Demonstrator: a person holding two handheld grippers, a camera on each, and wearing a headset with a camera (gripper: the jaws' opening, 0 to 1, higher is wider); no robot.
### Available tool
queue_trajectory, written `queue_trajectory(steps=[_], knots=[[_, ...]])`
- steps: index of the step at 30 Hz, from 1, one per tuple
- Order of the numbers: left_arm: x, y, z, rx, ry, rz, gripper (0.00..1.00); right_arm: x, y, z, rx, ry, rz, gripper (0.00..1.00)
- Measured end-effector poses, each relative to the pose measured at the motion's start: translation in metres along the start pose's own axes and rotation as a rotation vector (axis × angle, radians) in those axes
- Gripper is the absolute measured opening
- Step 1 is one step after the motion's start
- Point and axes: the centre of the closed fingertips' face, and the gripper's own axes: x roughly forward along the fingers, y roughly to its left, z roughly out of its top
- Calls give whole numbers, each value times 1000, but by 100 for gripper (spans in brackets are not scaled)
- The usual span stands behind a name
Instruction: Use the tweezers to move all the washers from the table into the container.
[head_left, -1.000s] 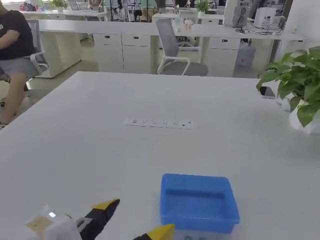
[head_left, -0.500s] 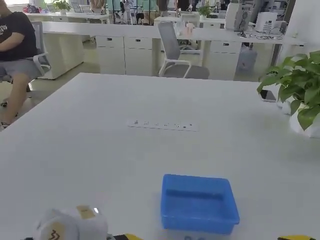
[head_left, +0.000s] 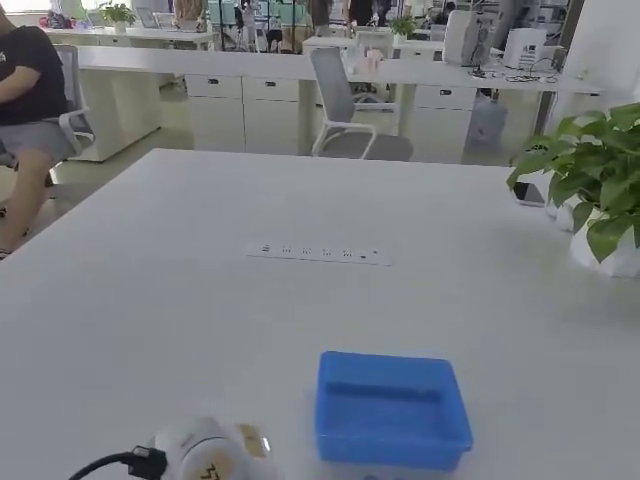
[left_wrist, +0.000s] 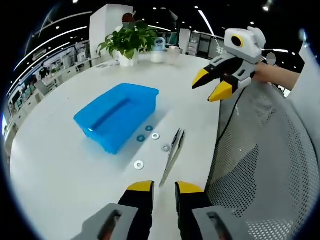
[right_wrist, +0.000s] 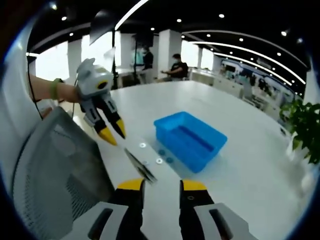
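Metal tweezers (left_wrist: 172, 150) lie on the white table (left_wrist: 60, 170) just ahead of my left gripper (left_wrist: 164, 189), which is open and holds nothing. Several washers (left_wrist: 155, 136) are scattered between the tweezers and the blue container (left_wrist: 117, 115). My right gripper (left_wrist: 212, 86) hovers open above the table edge at the far side. From its own view the right gripper (right_wrist: 162, 186) is open over the tweezers (right_wrist: 140, 167), with the washers (right_wrist: 159, 161) and container (right_wrist: 190, 137) beyond and the left gripper (right_wrist: 113, 133) at the left. The container (head_left: 392, 408) sits near the table's front edge in the head view.
A mesh chair back (left_wrist: 260, 150) stands close to the table edge by both grippers. A power strip (head_left: 320, 253) lies mid-table and a potted plant (head_left: 590, 180) stands at the right. A gripper's white housing (head_left: 205, 455) shows at the bottom left. An office chair (head_left: 345, 105) stands beyond the table.
The yellow jaw tips seen at the bottom of the head view a second ago have dropped out of it; a gripper's white housing remains. The camera shifted slightly.
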Motion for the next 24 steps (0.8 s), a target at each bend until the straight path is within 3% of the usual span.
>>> queue_trajectory(steps=[2, 7, 17, 20, 24], knots=[[3, 1, 2, -1, 7, -6, 12, 2, 5, -1, -18, 11, 15, 24], [12, 1, -4, 70, 94, -27, 11, 8, 16, -8, -83, 66, 49, 23], [24, -1, -6, 144, 150, -49, 5, 15, 26, -13, -119, 102, 88, 23], [26, 0, -6, 157, 148, -46, 4, 16, 26, -13, -113, 98, 88, 23], [26, 0, -12, 191, 170, -41, 3, 17, 27, -3, -63, 46, 93, 23]])
